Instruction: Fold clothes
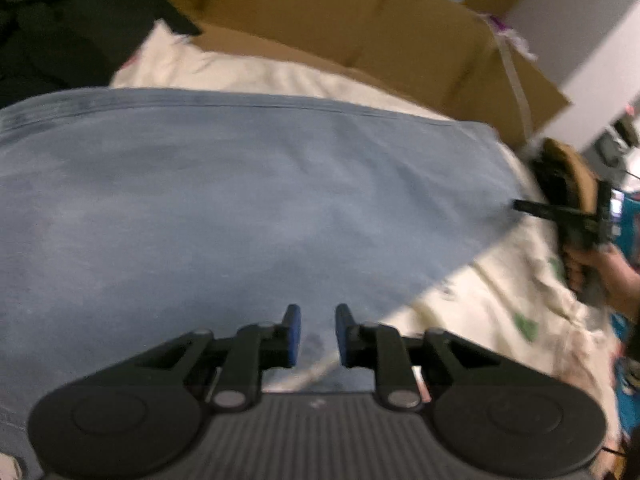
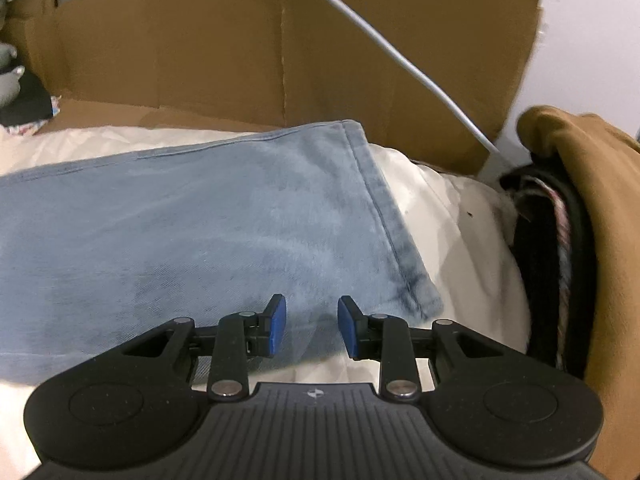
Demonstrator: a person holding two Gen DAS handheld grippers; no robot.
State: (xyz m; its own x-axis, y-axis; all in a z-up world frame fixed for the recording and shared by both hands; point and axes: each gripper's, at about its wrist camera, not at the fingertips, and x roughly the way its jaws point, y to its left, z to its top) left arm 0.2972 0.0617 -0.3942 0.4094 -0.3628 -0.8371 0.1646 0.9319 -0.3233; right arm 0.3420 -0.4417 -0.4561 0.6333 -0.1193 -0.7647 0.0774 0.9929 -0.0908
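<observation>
Both claws, left (image 1: 318,334) and right (image 2: 311,330), parted and empty over blue garment (image 2: 208,232) on bed (image 2: 452,240); risk of pinching bedsheet with its hem.

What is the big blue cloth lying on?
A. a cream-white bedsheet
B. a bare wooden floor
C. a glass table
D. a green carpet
A: in both wrist views the blue cloth is spread flat on a cream-white bedsheet, which shows past its edges in front of the brown cardboard.
</observation>
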